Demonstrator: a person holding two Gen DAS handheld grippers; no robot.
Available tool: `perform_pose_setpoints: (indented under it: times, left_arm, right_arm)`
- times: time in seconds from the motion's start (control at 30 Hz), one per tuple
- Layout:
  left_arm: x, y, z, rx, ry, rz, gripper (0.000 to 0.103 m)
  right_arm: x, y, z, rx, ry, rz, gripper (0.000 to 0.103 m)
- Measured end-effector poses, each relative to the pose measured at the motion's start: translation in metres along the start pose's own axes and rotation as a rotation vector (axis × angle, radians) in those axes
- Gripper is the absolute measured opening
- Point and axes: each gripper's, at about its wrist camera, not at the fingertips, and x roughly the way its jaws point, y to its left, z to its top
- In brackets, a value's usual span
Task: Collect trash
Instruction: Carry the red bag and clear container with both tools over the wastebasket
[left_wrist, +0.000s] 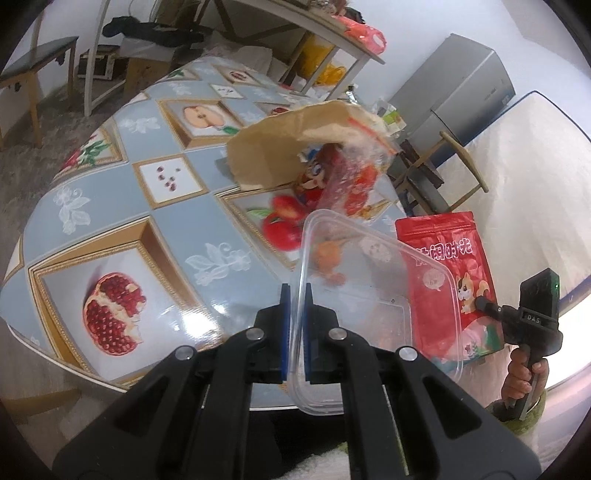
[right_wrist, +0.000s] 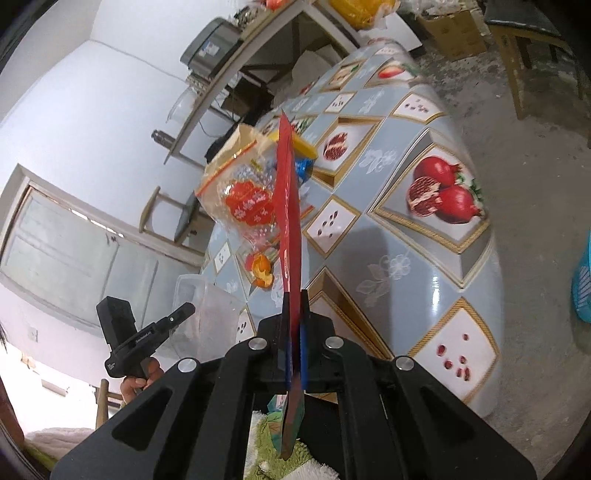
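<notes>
Table (left_wrist: 155, 236), left and centre: oval top under a glossy blue-grey cloth printed with framed pomegranates, apples and seeds. A wooden bench (left_wrist: 37, 62) and a white chair frame stand on the far left; a cluttered shelf unit runs along the far wall.

Left gripper (left_wrist: 296, 295): blue-padded fingers drawn narrow, pinching the rim of a clear plastic container (left_wrist: 369, 295). The container is held up and tilted near the table's right edge, with nothing resting in it that can be made out.

Table, centre right: a brown paper bag (left_wrist: 266, 155), lying open toward the viewer, with a transparent snack bag (left_wrist: 354, 173) printed in red spilling out of it. A piece of orange peel (right_wrist: 263, 271) lies on the cloth just near of these, seen through the container wall in the left view.

Right gripper (right_wrist: 293, 306): fingers closed tight on a flat red snack pouch (left_wrist: 450, 280), printed with a cartoon animal and Chinese characters. The pouch is held upright and off the table, just right of the container.

Far right: a grey cabinet (left_wrist: 454, 92), a wooden stool and a pale mattress stood against the wall.
</notes>
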Motion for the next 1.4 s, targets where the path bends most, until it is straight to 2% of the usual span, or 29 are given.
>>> perform_pose_setpoints:
  times: [0.27,0.5,0.7,0.87,1.0,1.1,1.2,1.4]
  left_arm:
    - [0.015,-0.056,0.014,0.108,0.006,-0.045,0.004]
    - [0.058,-0.135,0.031,0.244,0.061,-0.126,0.004]
    - [0.118,-0.226,0.036,0.383,0.163,-0.199,0.004]
    - [0.191,-0.308,0.023,0.474,0.289,-0.223,0.004]
    - [0.249,-0.364,0.003,0.544,0.369,-0.186,0.004]
    - [0.303,-0.405,-0.023,0.606,0.440,-0.126,0.004]
    - [0.352,-0.430,-0.049,0.644,0.521,-0.065,0.004]
    - [0.432,-0.452,-0.090,0.645,0.630,0.067,0.004]
  right_arm:
    - [-0.050,-0.026,-0.012,0.046,-0.114,0.017,0.003]
    - [-0.118,-0.069,-0.030,0.127,-0.266,-0.016,0.003]
    - [-0.175,-0.121,-0.054,0.237,-0.407,-0.088,0.003]
    - [-0.213,-0.178,-0.080,0.369,-0.501,-0.175,0.003]
    - [-0.234,-0.229,-0.094,0.472,-0.537,-0.288,0.003]
    - [-0.241,-0.264,-0.102,0.542,-0.544,-0.346,0.003]
    - [-0.243,-0.301,-0.107,0.622,-0.541,-0.405,0.003]
    - [-0.236,-0.365,-0.114,0.770,-0.538,-0.422,0.003]
